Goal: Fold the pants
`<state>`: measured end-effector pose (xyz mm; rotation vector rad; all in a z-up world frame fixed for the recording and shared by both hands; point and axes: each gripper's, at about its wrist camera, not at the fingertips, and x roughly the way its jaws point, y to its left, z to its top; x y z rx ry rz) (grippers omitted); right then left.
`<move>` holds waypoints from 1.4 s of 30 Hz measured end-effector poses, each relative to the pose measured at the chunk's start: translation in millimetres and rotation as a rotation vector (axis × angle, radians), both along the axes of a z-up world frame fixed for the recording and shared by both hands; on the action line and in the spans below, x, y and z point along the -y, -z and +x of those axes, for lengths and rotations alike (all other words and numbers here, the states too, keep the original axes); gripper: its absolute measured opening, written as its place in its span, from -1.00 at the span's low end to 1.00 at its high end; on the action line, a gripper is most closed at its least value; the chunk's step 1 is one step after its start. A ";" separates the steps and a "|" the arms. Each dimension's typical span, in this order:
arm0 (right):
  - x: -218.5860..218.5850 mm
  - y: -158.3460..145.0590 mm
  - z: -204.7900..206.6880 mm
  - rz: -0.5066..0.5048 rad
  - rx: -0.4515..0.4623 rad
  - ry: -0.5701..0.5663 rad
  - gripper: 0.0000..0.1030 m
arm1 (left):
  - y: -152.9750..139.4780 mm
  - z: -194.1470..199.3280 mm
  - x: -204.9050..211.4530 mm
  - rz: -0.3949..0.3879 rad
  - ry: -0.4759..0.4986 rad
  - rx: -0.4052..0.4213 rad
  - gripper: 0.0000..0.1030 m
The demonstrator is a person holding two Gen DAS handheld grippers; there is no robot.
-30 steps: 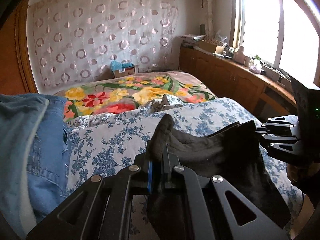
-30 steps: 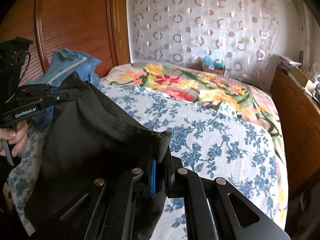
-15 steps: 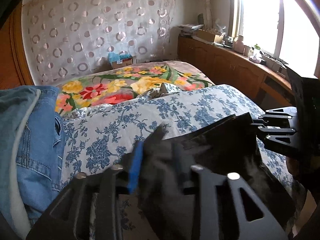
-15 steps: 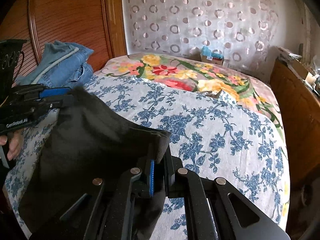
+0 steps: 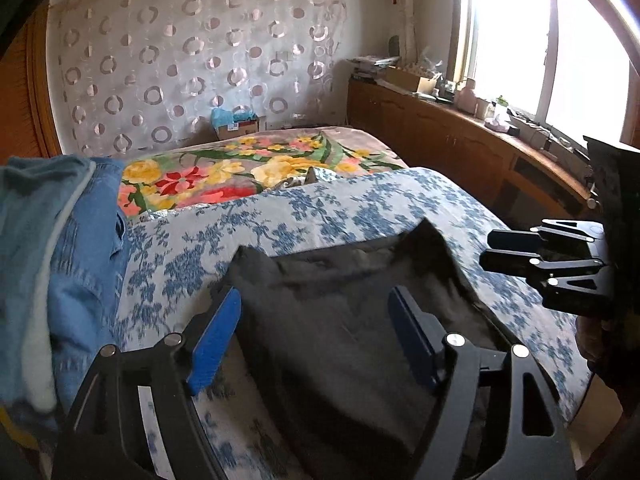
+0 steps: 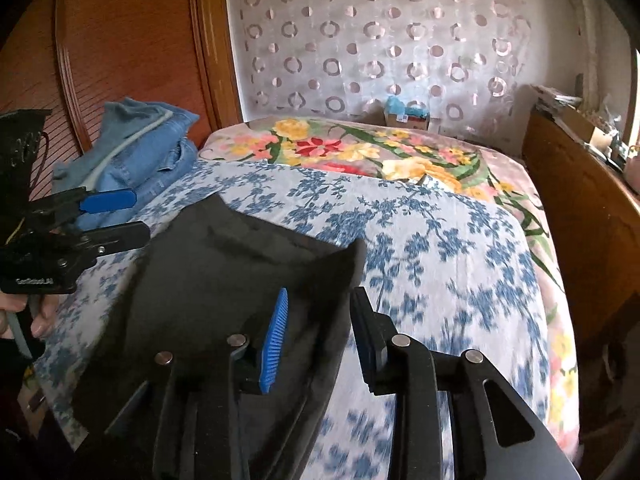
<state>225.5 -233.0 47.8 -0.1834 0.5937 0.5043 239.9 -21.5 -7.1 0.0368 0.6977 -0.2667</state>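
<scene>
My left tool (image 5: 312, 336) stood with its jaws wide and still opening, the blue pads (image 5: 214, 344) well apart and pressing on nothing, though the dark pants (image 5: 352, 320) lay spread beneath and between them. My right tool (image 6: 320, 328) was also opening, its jaws narrower than the left's; a raised corner of the pants sat in the gap between the pads (image 6: 274, 344), but the pads did not press on it. The pants rested folded on the near part of the bed, on the blue-flowered white sheet (image 5: 340, 208), their far edge slightly lifted into a shallow trough. In the right wrist view the pants (image 6: 224, 280) reached from my right tool across to my left tool (image 6: 116, 216), which a hand (image 6: 40, 316) held at the left edge of the picture, its fingers pointing toward the cloth without touching it that I could tell. A pile of blue denim clothes (image 6: 136, 148) lay beyond, by the wooden headboard (image 6: 120, 40). Farther up the bed a bright floral blanket (image 5: 240, 172) covered the mattress, with a small cardboard box (image 5: 236, 124) behind it against the circle-patterned curtain (image 5: 200, 60). A wooden cabinet (image 5: 460, 140) ran under the window (image 5: 560, 40).
</scene>
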 end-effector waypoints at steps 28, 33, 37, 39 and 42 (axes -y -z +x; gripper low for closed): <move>34.6 49.9 -135.3 0.103 -0.033 0.072 -0.35 | 42.3 -129.3 18.5 -0.070 -0.040 -0.045 0.49; 33.4 57.9 -136.4 0.091 -0.041 0.090 -0.35 | 48.1 -134.6 21.1 -0.064 -0.052 -0.067 0.26; 39.5 57.3 -135.8 0.094 -0.054 0.105 -0.35 | 50.6 -137.0 19.1 -0.071 -0.066 -0.082 0.21; 40.6 58.7 -136.2 0.090 -0.060 0.106 -0.35 | 53.4 -137.2 18.8 -0.068 -0.073 -0.091 0.19; 39.4 59.4 -136.8 0.085 -0.060 0.113 -0.35 | 57.3 -138.2 18.8 -0.064 -0.079 -0.103 0.19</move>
